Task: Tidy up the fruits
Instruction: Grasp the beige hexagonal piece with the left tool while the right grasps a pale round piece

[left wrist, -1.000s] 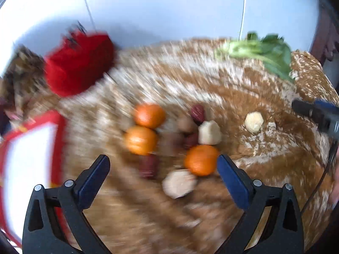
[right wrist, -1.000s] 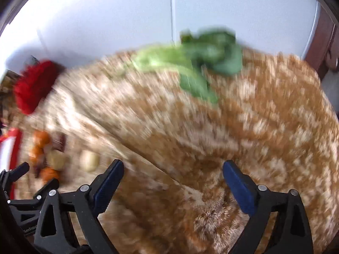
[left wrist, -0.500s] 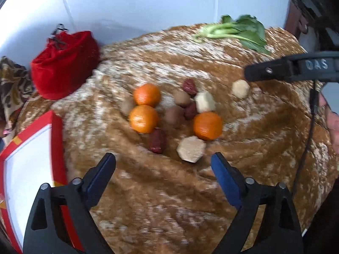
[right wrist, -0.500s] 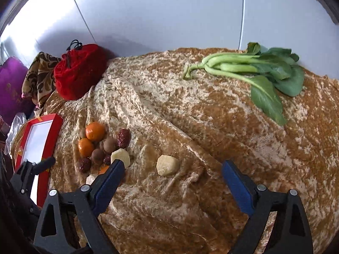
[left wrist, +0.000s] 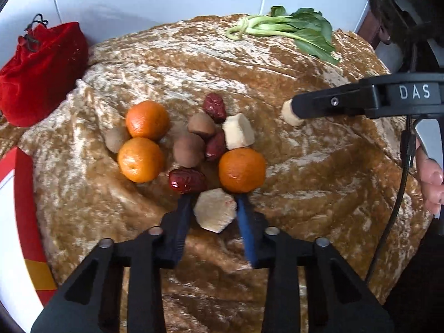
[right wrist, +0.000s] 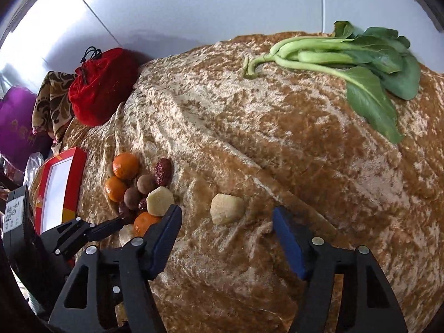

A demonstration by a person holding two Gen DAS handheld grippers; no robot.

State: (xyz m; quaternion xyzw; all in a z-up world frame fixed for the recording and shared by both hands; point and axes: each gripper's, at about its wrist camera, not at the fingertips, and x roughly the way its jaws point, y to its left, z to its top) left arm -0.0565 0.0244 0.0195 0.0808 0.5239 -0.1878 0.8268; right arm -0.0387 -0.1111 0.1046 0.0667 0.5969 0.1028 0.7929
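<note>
Fruit heap on the gold velvet cloth (left wrist: 319,172): three oranges, three red dates, three brown longans, and three pale cut chunks, one apart to the right. Nearest chunk (left wrist: 215,210) lies between the closing jaws of the left gripper (left wrist: 213,205), pads at its flanks. Stray chunk (right wrist: 227,209) sits just ahead of the half-wide, closing right gripper (right wrist: 226,224), untouched.
</note>
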